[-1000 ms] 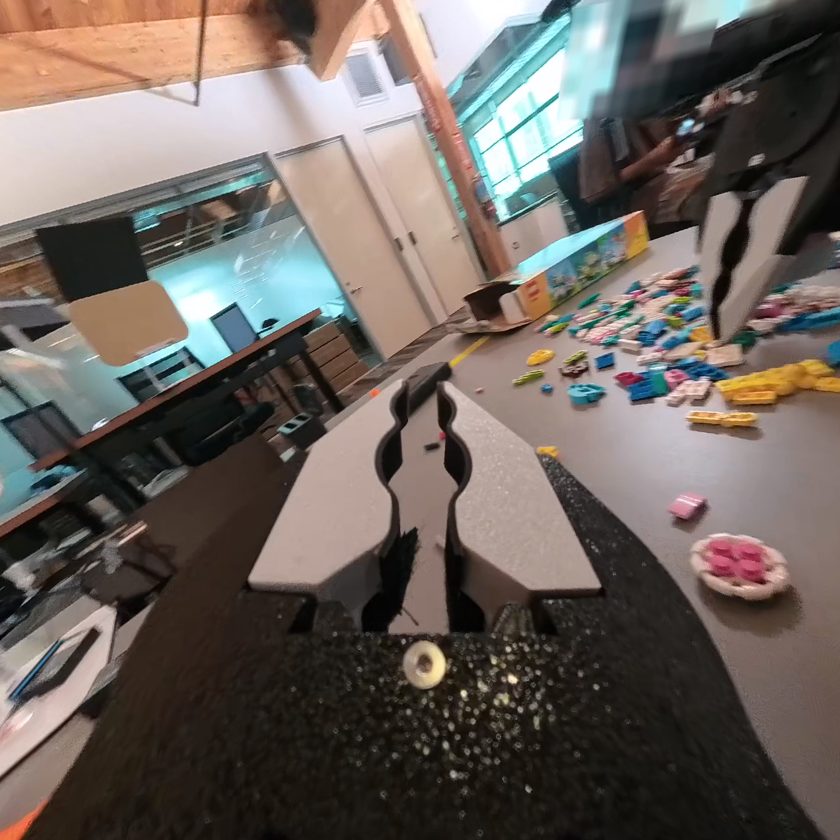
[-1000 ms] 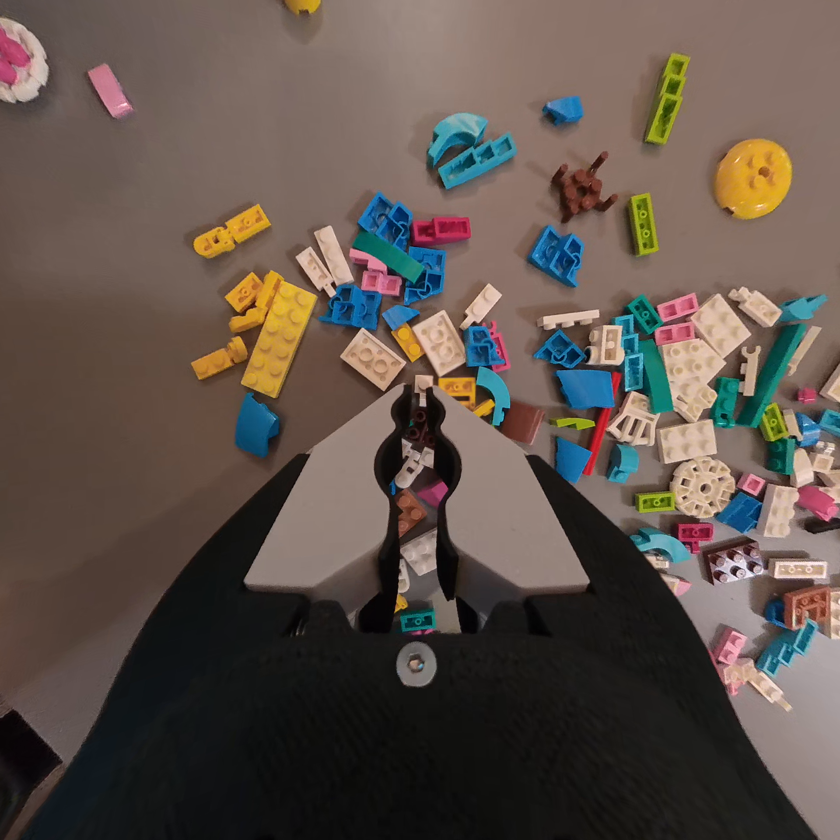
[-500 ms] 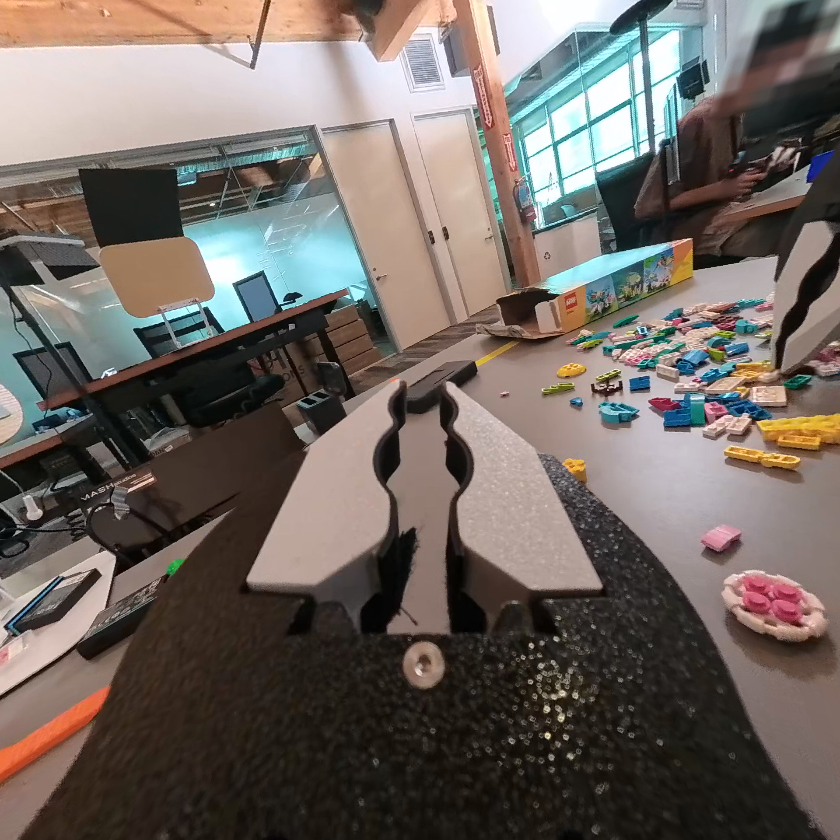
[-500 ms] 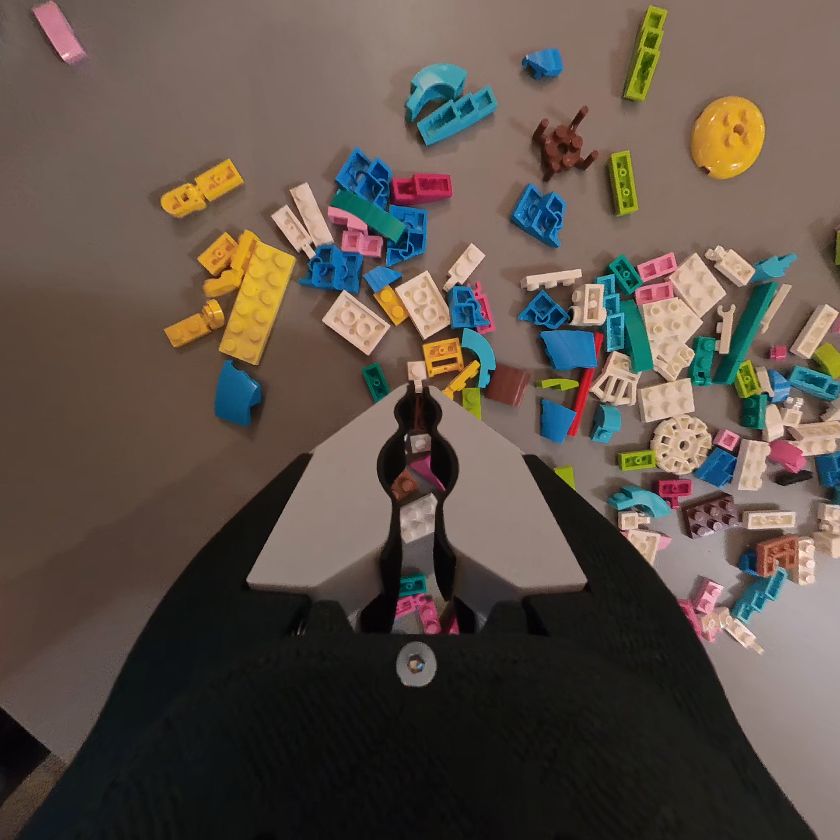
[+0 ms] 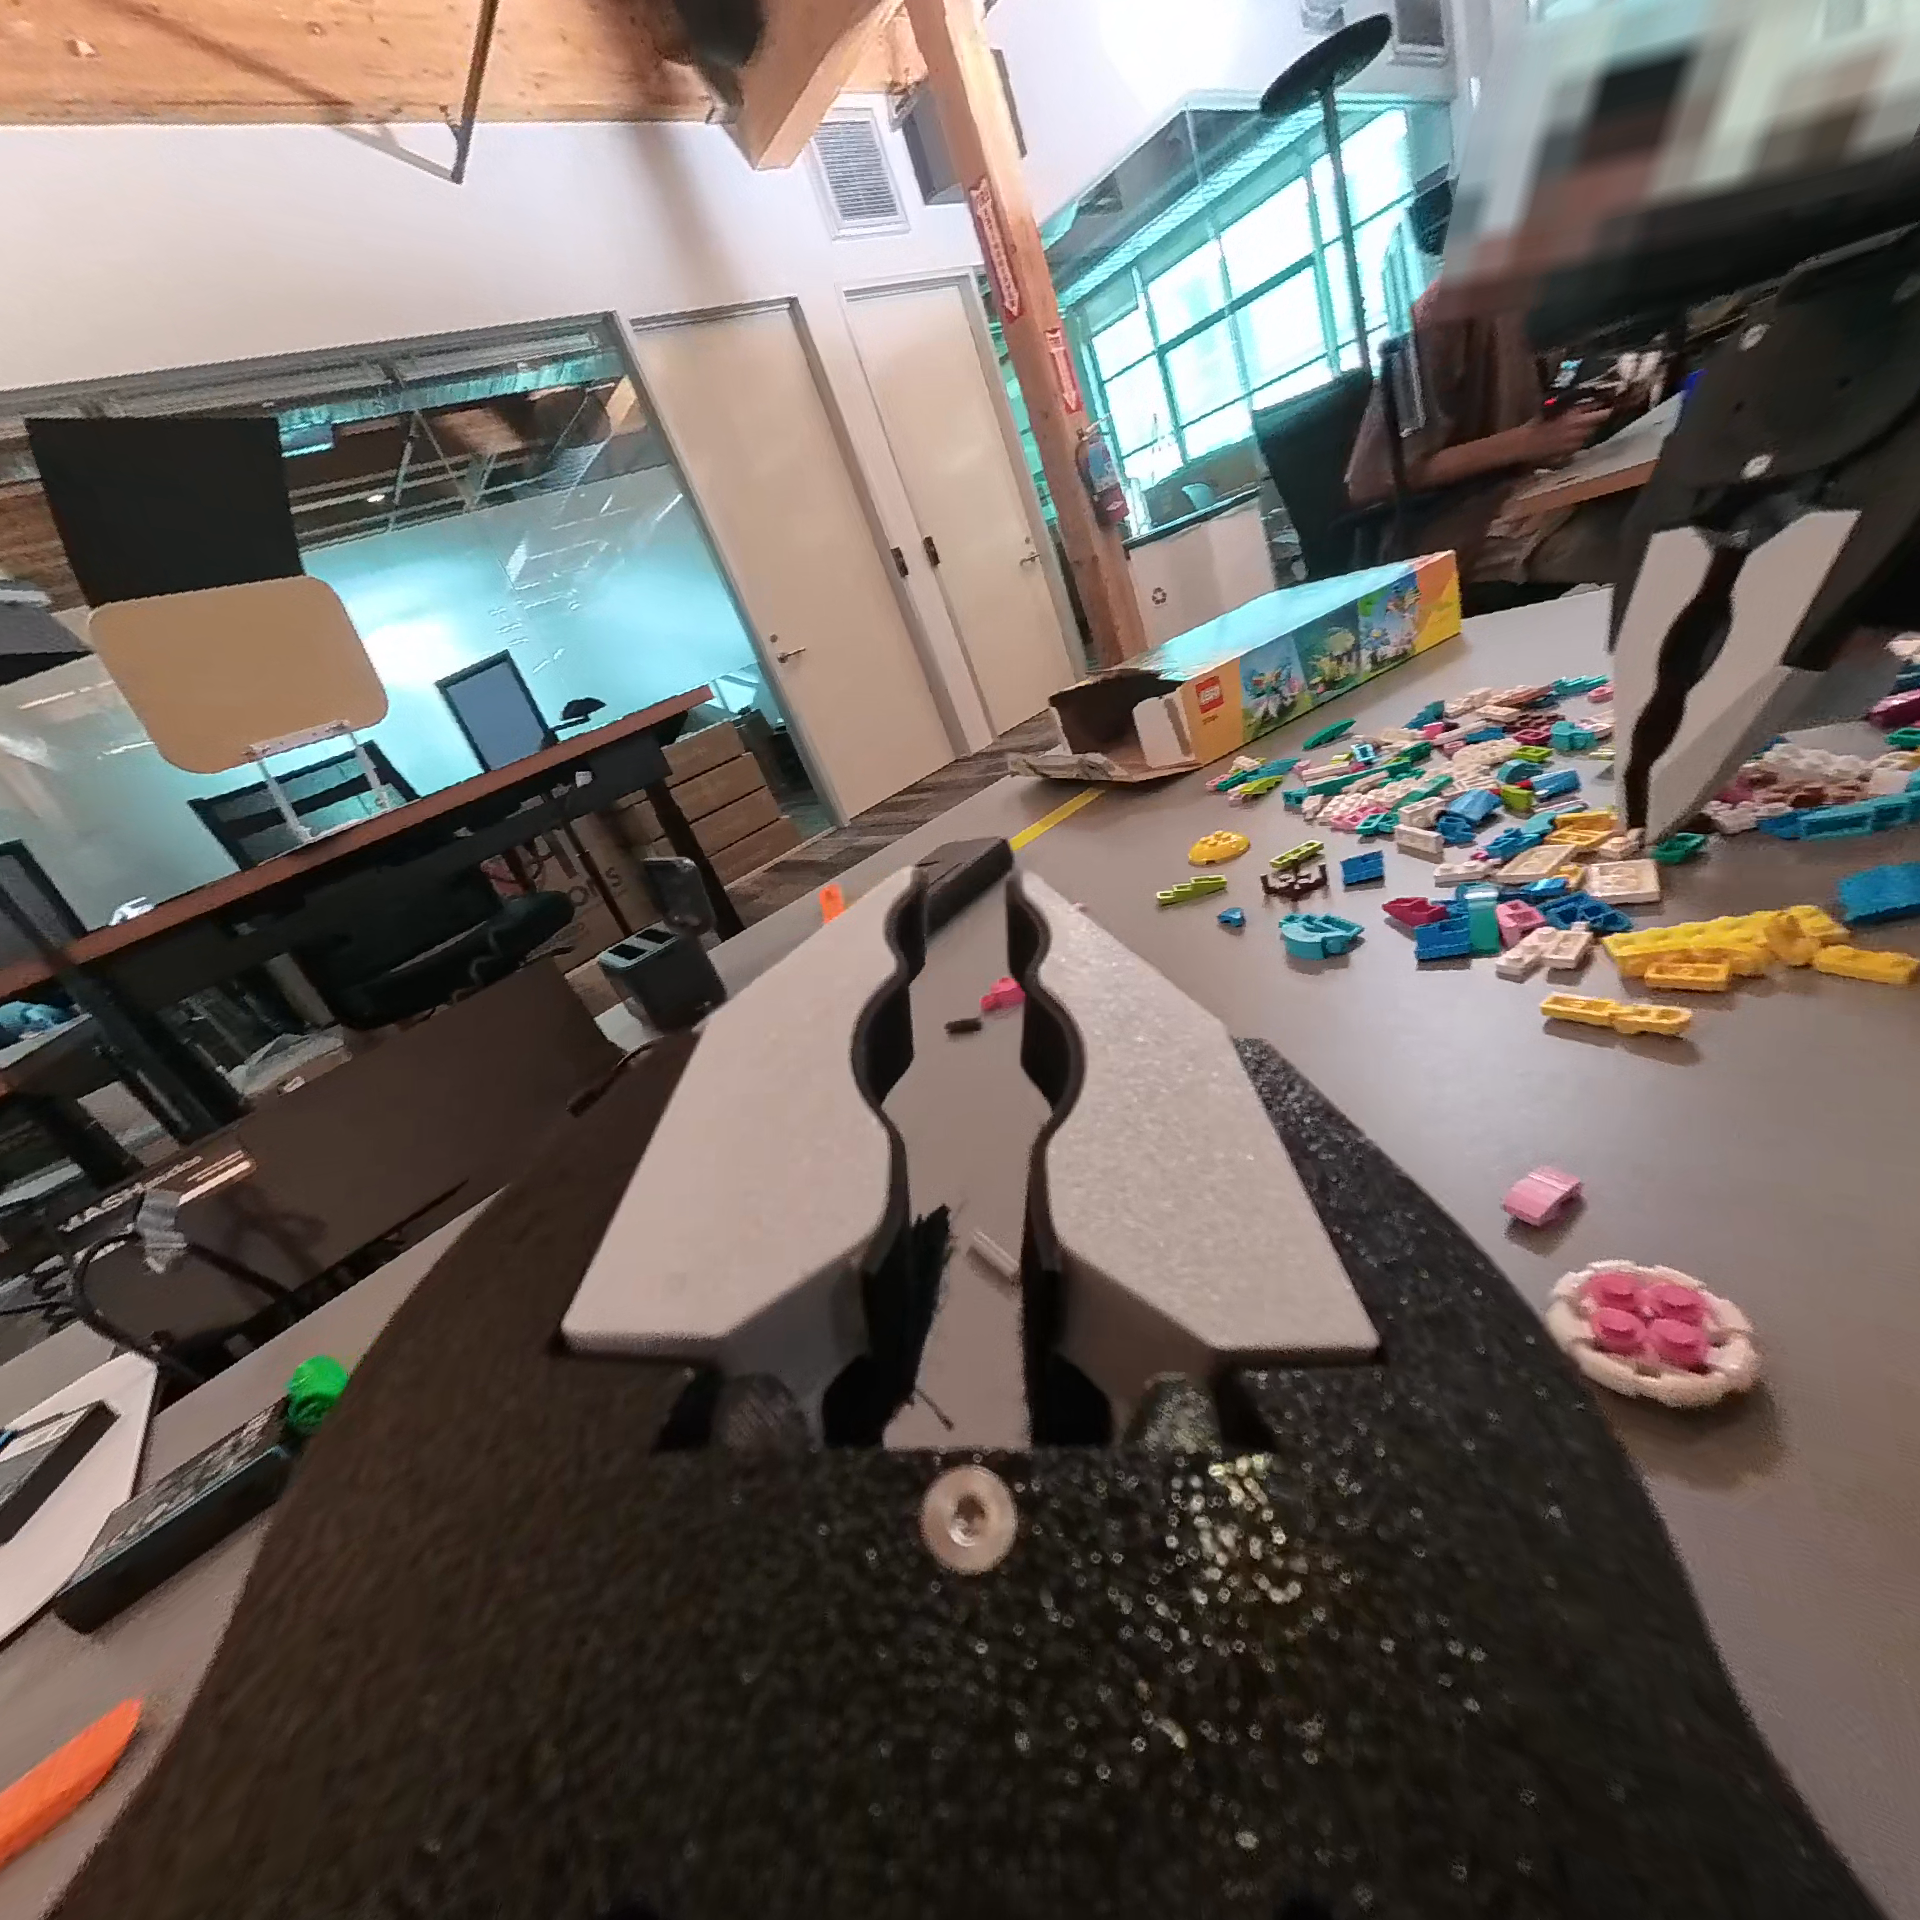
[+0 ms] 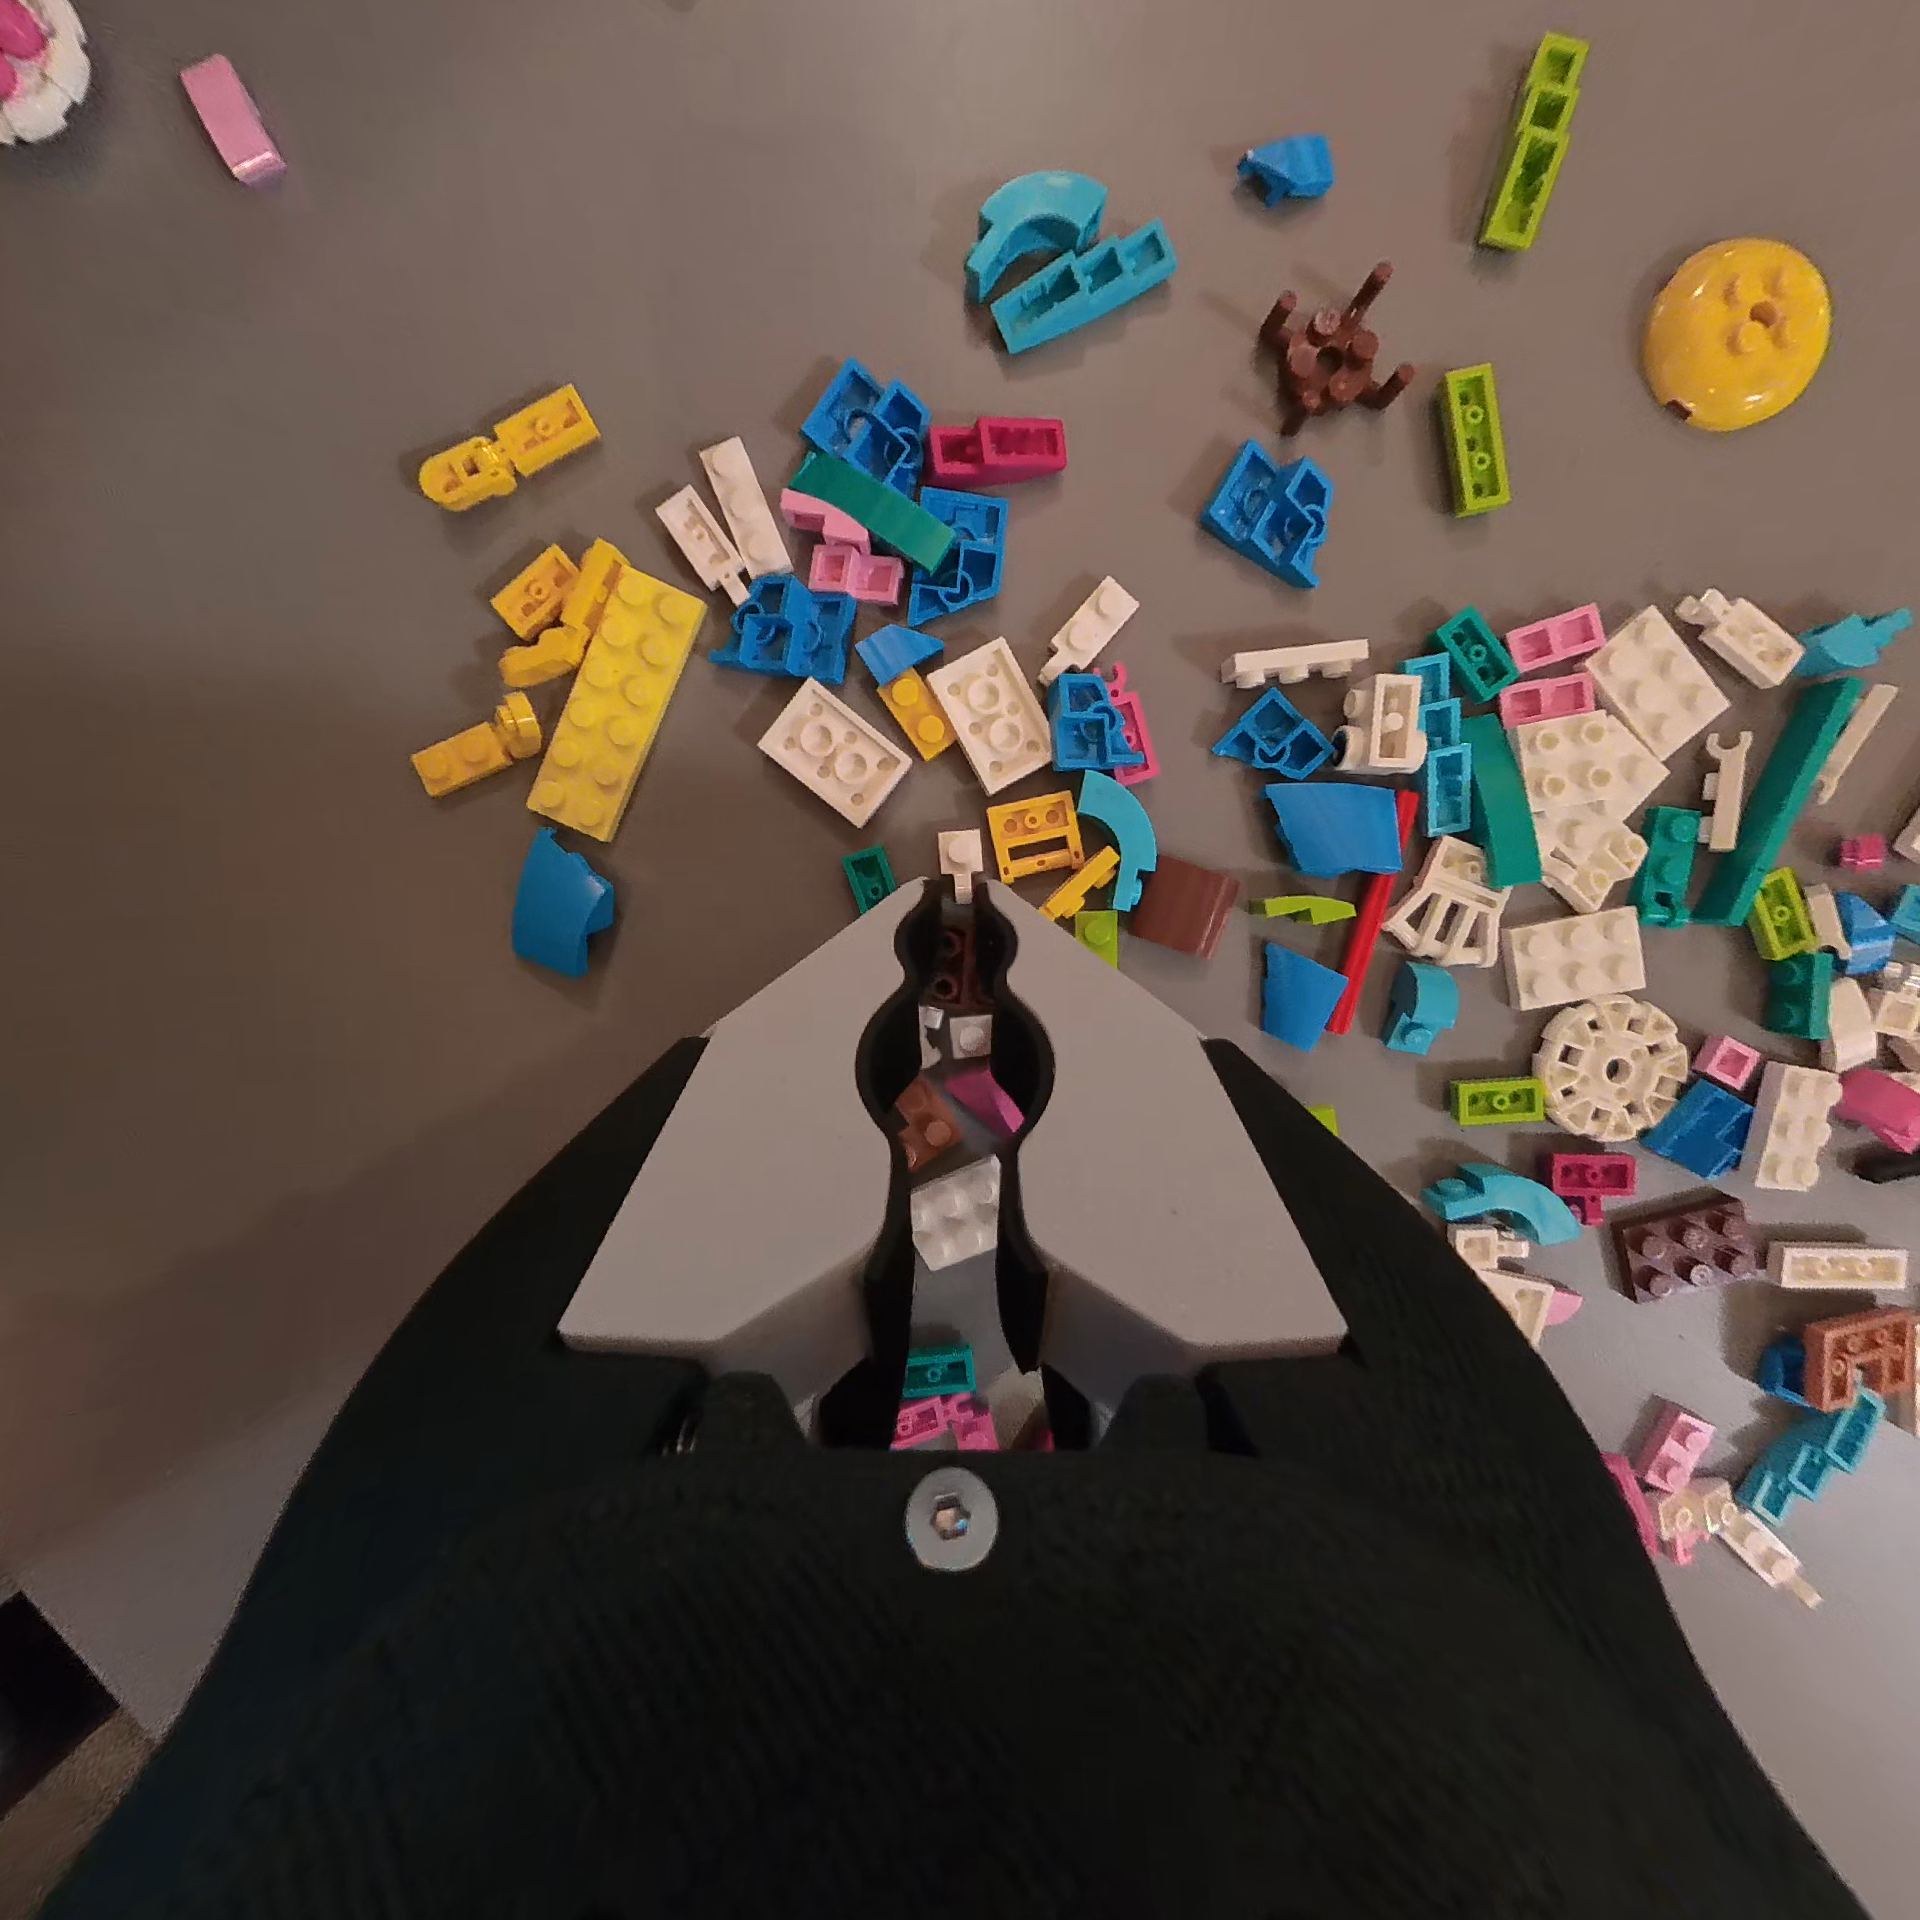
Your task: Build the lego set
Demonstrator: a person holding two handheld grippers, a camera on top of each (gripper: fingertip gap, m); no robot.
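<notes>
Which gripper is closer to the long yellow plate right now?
Right. The right gripper hangs over the brick pile, with the long yellow plate just beyond its tips. The left gripper sits well aside, pointing away from the pile.

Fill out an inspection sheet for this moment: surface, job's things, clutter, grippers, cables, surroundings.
Surface: grey table, mostly bare on the left.
Job's things: loose bricks scattered unsorted; long yellow plate at the pile's left edge; round white piece with pink studs set apart; opened set box at the far edge.
Clutter: orange object, green object, black bar.
Grippers: left gripper has its jaws slightly apart and empty; right gripper has its tips down in the pile, its jaws narrow about a small white piece, grip uncertain.
Cables: dark cable beyond the table's left edge.
Surroundings: office desks, doors, seated person.
</notes>
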